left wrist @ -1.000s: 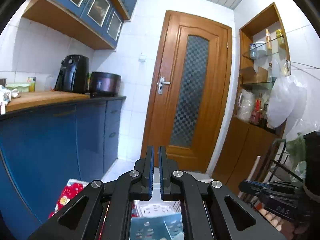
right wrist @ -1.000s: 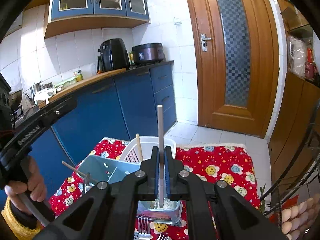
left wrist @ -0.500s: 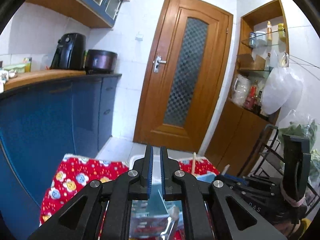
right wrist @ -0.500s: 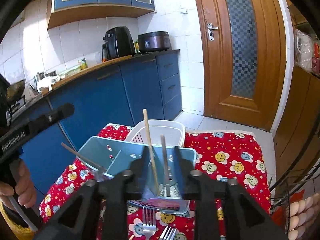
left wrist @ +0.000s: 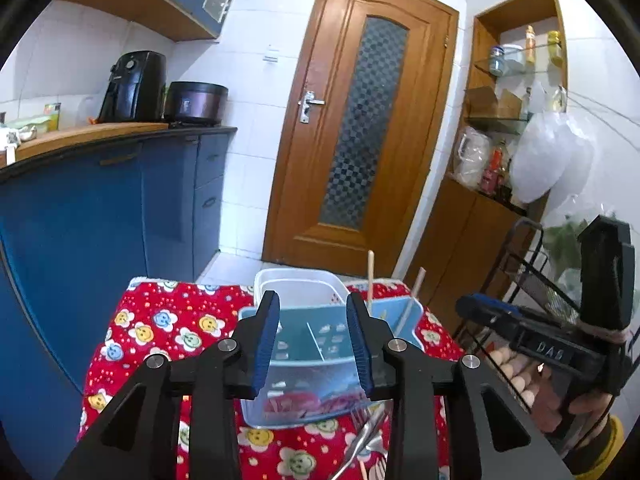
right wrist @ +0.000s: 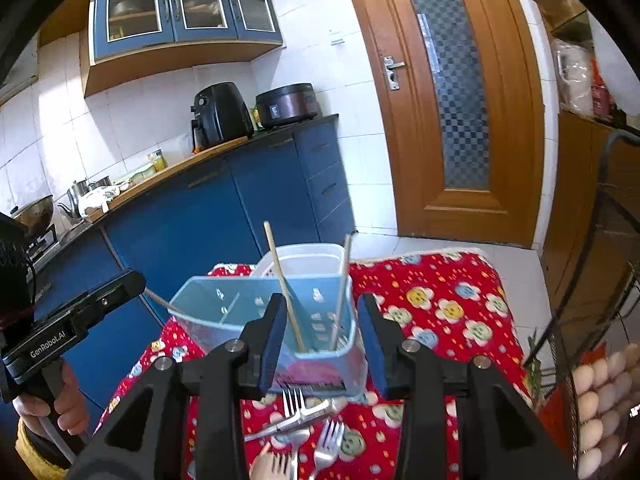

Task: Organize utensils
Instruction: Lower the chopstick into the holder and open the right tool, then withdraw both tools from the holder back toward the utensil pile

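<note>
Two chopsticks stand in the blue caddy; both tongs, left and right, have just opened, empty. Forks: stiff, slippery; grip mid-handle.

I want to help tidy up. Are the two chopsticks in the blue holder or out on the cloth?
In. Both chopsticks stand leaning inside the blue utensil holder, tips poking above its rim. Forks lie on the cloth in front.
</note>
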The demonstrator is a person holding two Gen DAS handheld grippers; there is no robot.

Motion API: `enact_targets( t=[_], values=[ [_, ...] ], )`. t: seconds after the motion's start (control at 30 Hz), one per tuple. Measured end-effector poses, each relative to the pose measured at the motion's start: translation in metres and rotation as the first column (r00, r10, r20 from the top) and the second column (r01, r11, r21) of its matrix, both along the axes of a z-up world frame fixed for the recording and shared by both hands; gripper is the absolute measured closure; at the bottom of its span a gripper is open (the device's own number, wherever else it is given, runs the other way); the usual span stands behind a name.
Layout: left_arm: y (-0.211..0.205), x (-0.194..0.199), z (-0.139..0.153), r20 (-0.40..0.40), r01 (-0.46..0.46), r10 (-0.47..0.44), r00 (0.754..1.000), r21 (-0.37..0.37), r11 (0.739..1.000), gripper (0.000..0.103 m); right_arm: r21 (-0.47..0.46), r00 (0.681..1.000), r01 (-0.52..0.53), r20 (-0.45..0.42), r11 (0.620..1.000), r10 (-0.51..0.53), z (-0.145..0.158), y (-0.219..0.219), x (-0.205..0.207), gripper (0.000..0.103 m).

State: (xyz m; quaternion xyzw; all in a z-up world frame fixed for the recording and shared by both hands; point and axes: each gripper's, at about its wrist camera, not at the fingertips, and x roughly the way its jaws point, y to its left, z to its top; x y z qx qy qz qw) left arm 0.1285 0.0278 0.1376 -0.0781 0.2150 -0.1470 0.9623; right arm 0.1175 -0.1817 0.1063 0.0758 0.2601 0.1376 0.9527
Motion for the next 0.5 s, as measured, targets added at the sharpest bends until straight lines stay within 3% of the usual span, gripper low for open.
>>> enact_targets(
  t=[0.5],
  values=[
    [-0.043, -0.022, -0.042, -0.128, 0.106, -0.093, 0.987, 0.101, 0.989, 0.065, 0.004, 0.995, 0.063, -0.078, 0.998, -0.063, -0.035, -0.017, -0.041, 0.061]
  ],
)
